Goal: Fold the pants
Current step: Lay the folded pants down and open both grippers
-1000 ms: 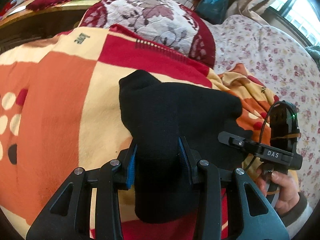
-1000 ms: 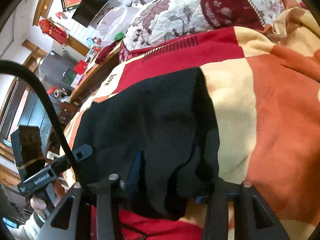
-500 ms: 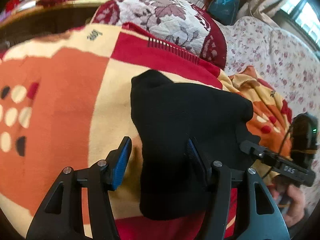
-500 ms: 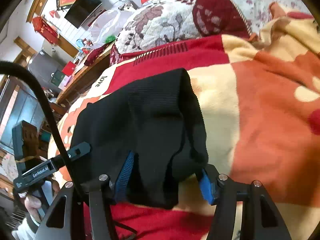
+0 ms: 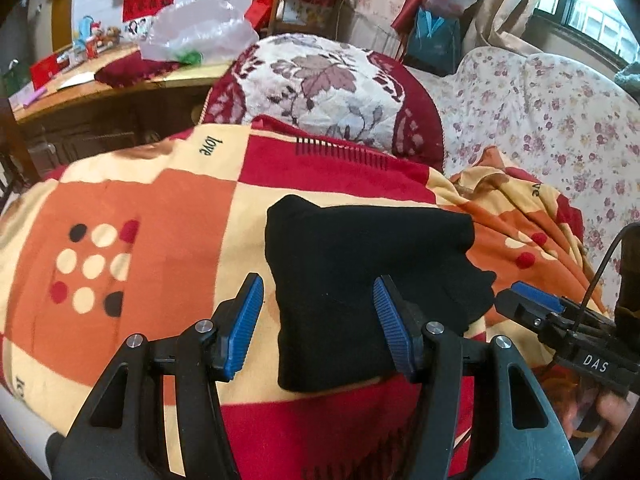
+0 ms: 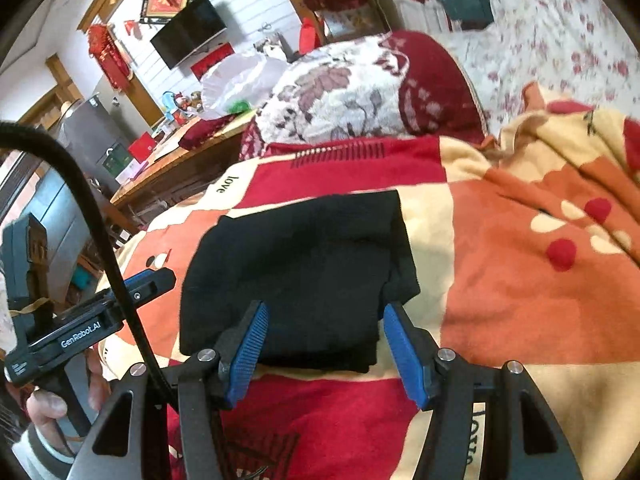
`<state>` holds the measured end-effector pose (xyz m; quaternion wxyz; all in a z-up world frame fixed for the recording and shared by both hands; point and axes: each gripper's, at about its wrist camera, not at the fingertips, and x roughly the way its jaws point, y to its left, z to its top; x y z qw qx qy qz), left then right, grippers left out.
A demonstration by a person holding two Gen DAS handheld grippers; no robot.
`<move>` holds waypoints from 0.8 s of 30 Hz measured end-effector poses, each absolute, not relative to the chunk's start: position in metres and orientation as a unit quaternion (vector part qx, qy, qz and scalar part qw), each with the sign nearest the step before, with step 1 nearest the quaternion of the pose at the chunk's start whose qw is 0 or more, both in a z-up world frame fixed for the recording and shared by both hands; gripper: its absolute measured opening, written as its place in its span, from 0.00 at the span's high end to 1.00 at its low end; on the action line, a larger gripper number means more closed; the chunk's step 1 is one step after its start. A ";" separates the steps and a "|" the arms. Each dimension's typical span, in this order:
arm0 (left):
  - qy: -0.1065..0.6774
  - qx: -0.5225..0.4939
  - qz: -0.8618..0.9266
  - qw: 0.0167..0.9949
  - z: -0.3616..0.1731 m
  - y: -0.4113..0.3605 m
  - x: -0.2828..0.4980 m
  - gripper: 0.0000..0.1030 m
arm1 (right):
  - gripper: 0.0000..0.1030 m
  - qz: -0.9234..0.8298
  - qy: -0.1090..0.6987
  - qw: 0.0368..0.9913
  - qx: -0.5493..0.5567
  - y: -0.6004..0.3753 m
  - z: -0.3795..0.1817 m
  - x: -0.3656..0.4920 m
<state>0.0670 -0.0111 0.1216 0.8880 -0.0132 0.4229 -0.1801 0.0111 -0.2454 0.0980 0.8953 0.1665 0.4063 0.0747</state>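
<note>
Black knit pants (image 5: 360, 280) folded square on fleecy blanket (image 5: 160, 220)

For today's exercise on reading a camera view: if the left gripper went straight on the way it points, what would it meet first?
Most likely the folded black pants, lying between and beyond the open left gripper; depth is uncertain.

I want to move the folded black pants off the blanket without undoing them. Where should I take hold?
Probably the thick near edge of the black pants, from the near side: its stacked layers face both open tongs, left and right.
</note>
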 end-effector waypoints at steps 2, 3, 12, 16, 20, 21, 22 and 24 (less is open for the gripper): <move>0.417 -0.006 -0.174 0.892 0.126 -0.012 0.060 0.44 | 0.43 0.071 0.399 0.900 0.159 -0.240 0.102 0.007; 0.411 -0.001 -0.170 0.896 0.129 -0.012 0.055 0.44 | 0.42 0.069 0.394 0.904 0.153 -0.237 0.105 0.004; 0.385 0.008 -0.151 0.911 0.146 -0.014 0.025 0.44 | 0.37 0.064 0.359 0.922 0.129 -0.219 0.122 -0.012; 0.384 0.010 -0.153 0.910 0.150 -0.015 0.019 0.44 | 0.37 0.064 0.356 0.923 0.133 -0.219 0.125 -0.016; 0.386 0.012 -0.160 0.909 0.151 -0.020 0.013 0.44 | 0.37 0.067 0.352 0.923 0.137 -0.220 0.127 -0.020; 0.388 0.014 -0.162 0.907 0.151 -0.021 0.013 0.44 | 0.37 0.069 0.353 0.923 0.137 -0.220 0.127 -0.021; 0.388 0.014 -0.163 0.907 0.151 -0.022 0.012 0.44 | 0.37 0.069 0.352 0.923 0.137 -0.220 0.128 -0.021; 0.389 0.016 -0.164 0.906 0.151 -0.023 0.011 0.44 | 0.37 0.069 0.353 0.923 0.137 -0.220 0.128 -0.022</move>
